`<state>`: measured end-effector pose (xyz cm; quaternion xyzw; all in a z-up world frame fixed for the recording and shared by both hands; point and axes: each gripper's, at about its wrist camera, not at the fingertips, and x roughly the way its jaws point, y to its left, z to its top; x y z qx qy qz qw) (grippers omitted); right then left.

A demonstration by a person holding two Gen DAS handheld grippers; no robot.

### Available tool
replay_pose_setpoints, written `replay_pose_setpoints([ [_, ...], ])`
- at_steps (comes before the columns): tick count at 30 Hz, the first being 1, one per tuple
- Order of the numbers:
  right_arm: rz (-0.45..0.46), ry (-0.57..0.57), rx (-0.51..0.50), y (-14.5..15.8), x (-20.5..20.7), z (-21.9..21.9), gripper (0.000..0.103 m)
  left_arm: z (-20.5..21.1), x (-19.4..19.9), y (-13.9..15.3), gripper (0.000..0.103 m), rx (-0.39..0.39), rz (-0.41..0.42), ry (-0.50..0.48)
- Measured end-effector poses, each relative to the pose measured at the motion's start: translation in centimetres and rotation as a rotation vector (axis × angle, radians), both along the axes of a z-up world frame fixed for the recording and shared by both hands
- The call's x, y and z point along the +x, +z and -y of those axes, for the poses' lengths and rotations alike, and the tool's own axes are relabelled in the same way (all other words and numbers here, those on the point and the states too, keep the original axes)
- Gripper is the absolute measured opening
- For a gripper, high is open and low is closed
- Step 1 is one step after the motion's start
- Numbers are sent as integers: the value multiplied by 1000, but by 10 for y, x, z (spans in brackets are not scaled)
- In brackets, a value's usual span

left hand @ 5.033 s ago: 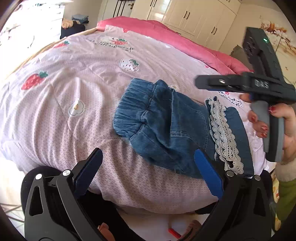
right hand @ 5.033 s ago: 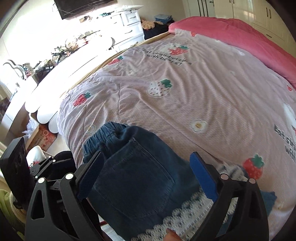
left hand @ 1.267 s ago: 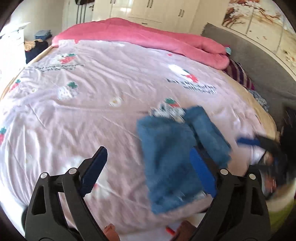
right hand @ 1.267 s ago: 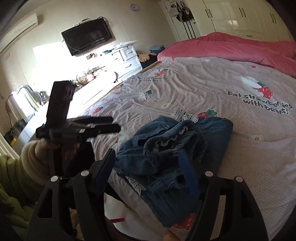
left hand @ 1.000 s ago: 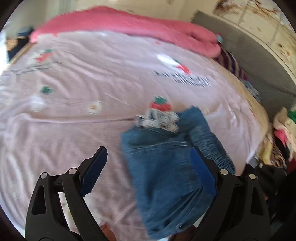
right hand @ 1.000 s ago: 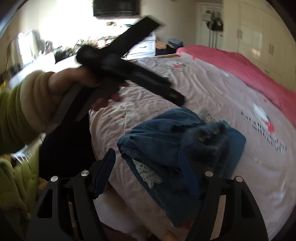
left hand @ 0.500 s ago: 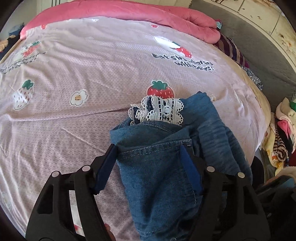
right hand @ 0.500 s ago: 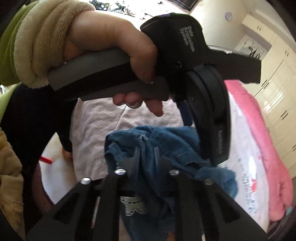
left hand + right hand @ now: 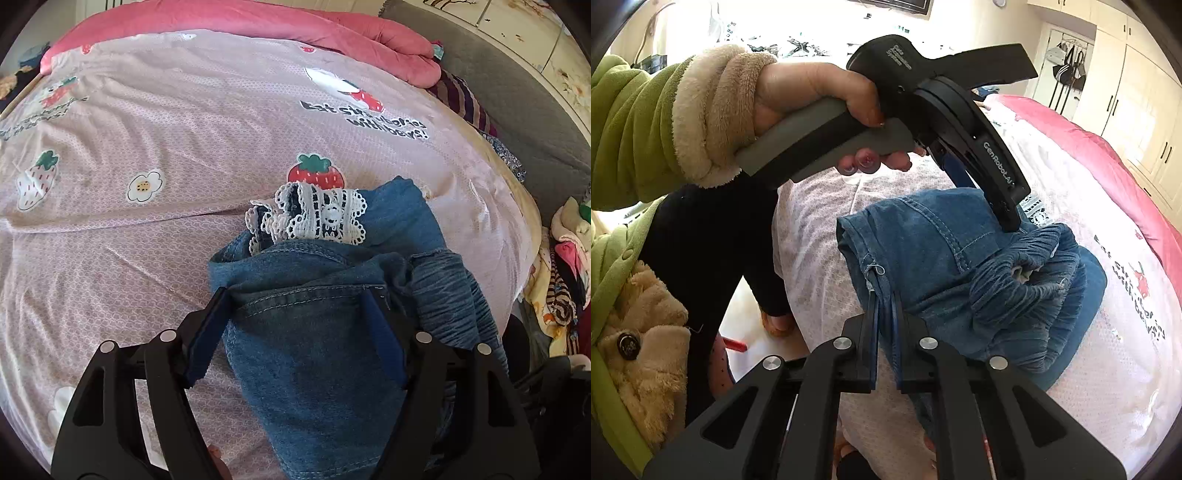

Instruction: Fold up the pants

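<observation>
Small blue denim pants with white lace cuffs lie bunched near the bed's front edge. My left gripper straddles the folded denim, its blue pads partly closed against the fabric on both sides. In the right wrist view the pants show their elastic waistband to the right. My right gripper is shut on a folded edge of the denim. The left gripper, held by a hand, presses down on the pants from above in the right wrist view.
The pink strawberry-print bed cover spreads beyond the pants, with a rolled pink blanket at the far edge. A grey headboard and a clothes pile are on the right. White wardrobes stand behind the bed.
Both grippers came down onto the pants. The right gripper closed on the denim edge. The left gripper's fingers narrowed around the folded fabric.
</observation>
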<state>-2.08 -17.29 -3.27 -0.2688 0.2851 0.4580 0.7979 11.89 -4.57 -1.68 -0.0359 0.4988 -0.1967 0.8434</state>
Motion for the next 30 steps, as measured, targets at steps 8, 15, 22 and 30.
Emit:
replay_pose_setpoints([
  [8, 151, 60, 34, 28, -22, -27, 25, 1, 3, 1, 66, 16, -4, -12],
  [15, 280, 155, -134, 8, -23, -80, 24, -2, 5, 0, 66, 12, -5, -19],
  [22, 143, 162, -178, -3, -26, -80, 2, -2, 2, 0, 66, 14, 10, -24],
  [30, -17, 133, -86, 4, -29, -49, 2, 3, -4, 4, 67, 41, 46, -10],
])
